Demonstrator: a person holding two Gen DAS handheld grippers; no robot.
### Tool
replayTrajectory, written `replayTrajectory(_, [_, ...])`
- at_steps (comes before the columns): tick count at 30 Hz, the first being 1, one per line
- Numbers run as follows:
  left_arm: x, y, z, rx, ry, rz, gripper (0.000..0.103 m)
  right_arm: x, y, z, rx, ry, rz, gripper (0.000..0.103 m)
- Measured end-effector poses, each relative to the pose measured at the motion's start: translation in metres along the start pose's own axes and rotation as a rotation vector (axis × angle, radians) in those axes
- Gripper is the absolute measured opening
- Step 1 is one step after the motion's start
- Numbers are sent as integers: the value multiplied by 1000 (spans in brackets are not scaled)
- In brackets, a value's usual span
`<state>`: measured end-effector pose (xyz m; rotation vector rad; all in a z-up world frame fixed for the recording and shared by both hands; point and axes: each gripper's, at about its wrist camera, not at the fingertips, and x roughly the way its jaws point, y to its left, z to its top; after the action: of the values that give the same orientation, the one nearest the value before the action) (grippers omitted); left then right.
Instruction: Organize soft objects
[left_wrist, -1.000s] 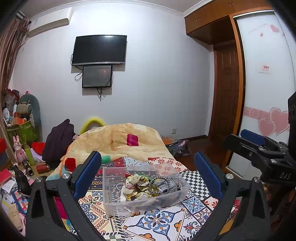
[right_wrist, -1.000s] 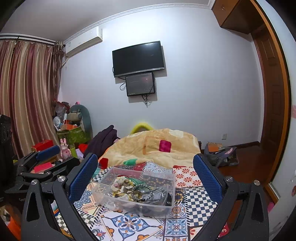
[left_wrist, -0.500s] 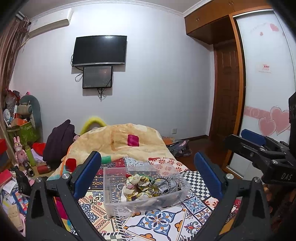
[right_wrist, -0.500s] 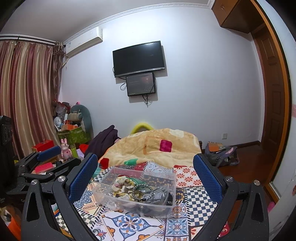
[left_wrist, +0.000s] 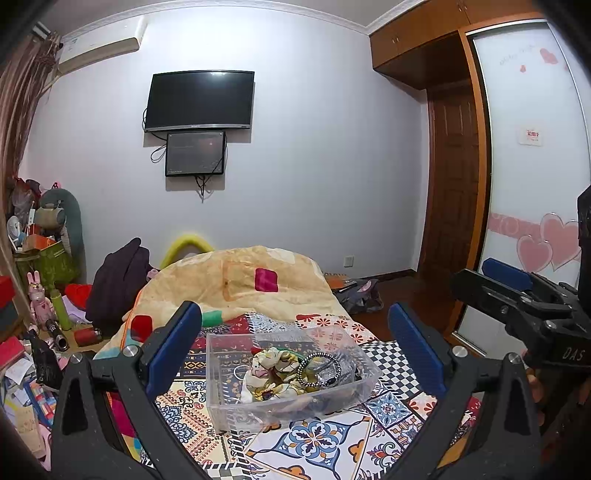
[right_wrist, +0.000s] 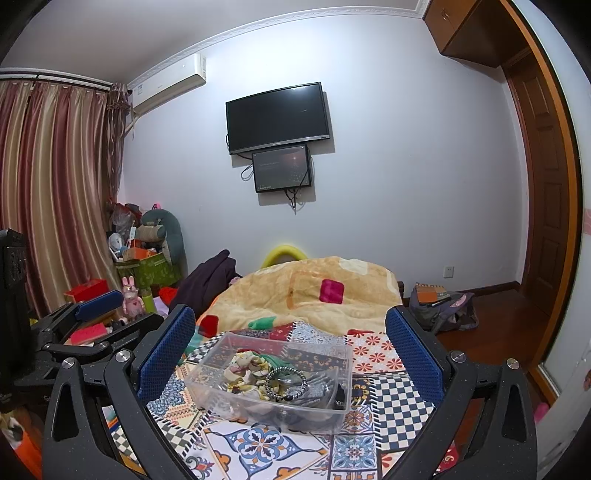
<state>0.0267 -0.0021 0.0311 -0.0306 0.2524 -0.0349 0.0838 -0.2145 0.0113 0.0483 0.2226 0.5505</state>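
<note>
We hold the left gripper (left_wrist: 295, 347) and right gripper (right_wrist: 290, 350) spread wide and empty above the patterned bedspread (left_wrist: 317, 446), both aimed at the clear bin (right_wrist: 273, 373) where the scrunchies (left_wrist: 271, 373) already sit, presumably ready to reach in.

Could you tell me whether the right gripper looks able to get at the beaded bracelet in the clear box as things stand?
Probably yes. The right gripper is open and empty, the clear box has no lid, and the beaded bracelet lies on top of the scrunchies, uncovered. The left gripper sits off to the side.
</note>
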Motion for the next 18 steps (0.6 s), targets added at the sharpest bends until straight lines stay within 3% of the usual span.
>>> replayTrajectory(18, [1,0,0,-7,10,-15,103,1,1,-1,2,6,4,103])
